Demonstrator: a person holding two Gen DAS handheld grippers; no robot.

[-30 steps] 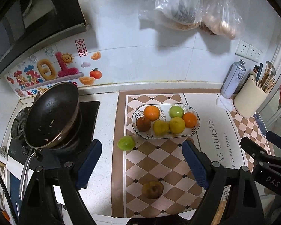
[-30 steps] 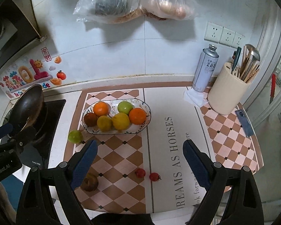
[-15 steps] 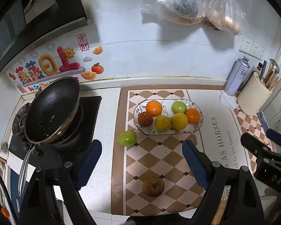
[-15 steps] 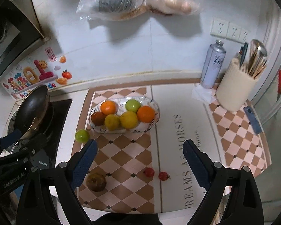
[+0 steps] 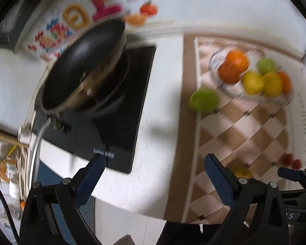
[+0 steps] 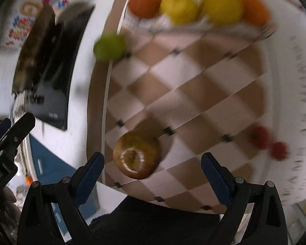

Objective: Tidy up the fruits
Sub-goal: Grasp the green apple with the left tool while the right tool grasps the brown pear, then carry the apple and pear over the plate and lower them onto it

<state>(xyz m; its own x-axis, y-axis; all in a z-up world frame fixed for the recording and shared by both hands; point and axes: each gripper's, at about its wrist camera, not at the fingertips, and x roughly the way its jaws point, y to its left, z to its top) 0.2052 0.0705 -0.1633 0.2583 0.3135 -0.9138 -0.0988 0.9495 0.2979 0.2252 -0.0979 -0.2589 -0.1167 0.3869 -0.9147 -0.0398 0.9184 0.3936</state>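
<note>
Each gripper, left gripper (image 5: 154, 164) and right gripper (image 6: 152, 162), has black triangular arms, silver screws, and textured blue pads (image 6: 90, 174).

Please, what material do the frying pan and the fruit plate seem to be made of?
Frying pan: probably metal with a dark matte coating inside; a pale metallic rim and handle show. Fruit plate: possibly glazed ceramic or glass, pale with a patterned rim; the blur leaves this open.

A black frying pan (image 5: 81, 67) is sitting tilted on a dark cooktop (image 5: 120, 110), colourful stickers (image 5: 85, 14) are showing on the wall behind it, and a brown checkered mat (image 6: 193, 85) is lying across the white counter (image 5: 161, 94)
</note>
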